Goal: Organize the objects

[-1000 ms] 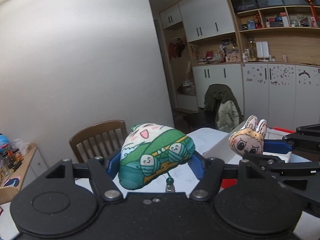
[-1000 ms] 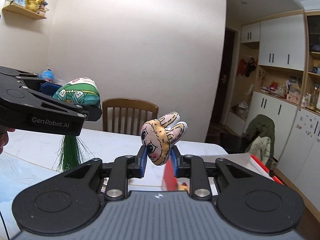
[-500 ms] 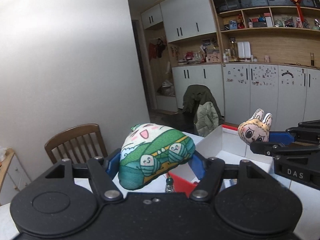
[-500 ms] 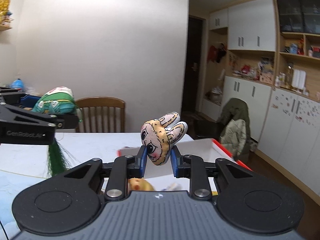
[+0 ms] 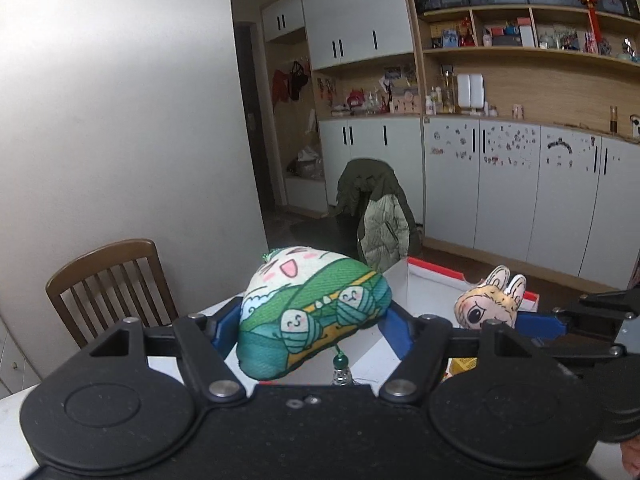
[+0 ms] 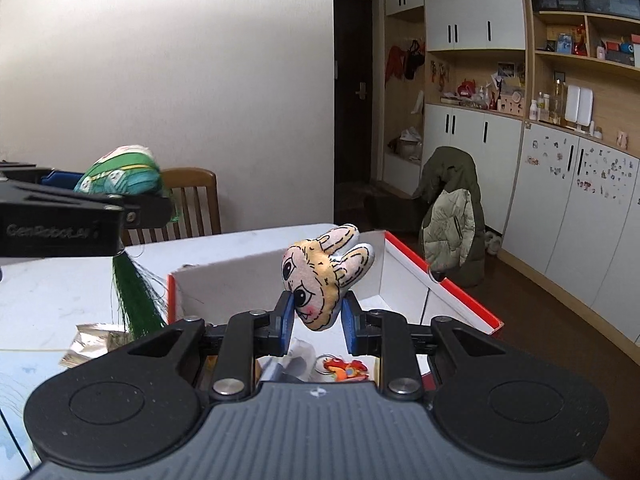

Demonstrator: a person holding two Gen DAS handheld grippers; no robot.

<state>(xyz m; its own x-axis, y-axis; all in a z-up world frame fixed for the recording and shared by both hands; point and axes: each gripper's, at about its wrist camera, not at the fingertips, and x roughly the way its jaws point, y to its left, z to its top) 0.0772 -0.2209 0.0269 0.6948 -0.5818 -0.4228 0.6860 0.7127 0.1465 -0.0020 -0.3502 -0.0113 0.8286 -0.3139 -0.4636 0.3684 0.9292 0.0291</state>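
Note:
My left gripper is shut on a green and white dumpling plush with a bead and a green tassel hanging below it. My right gripper is shut on a small yellow bunny-head plush. Both are held in the air above the table. The bunny plush shows at the right in the left wrist view, and the dumpling plush at the left in the right wrist view. Under the right gripper stands an open white box with red edges, with small toys inside.
A white table carries the box and a crumpled foil wrapper. A wooden chair stands at the far side by the wall. Another chair with a green jacket is beyond the box. White cabinets line the right.
Both grippers have swung right, carrying their plush toys. The box has come into view beneath and ahead of them, and the right gripper now hangs over its opening.

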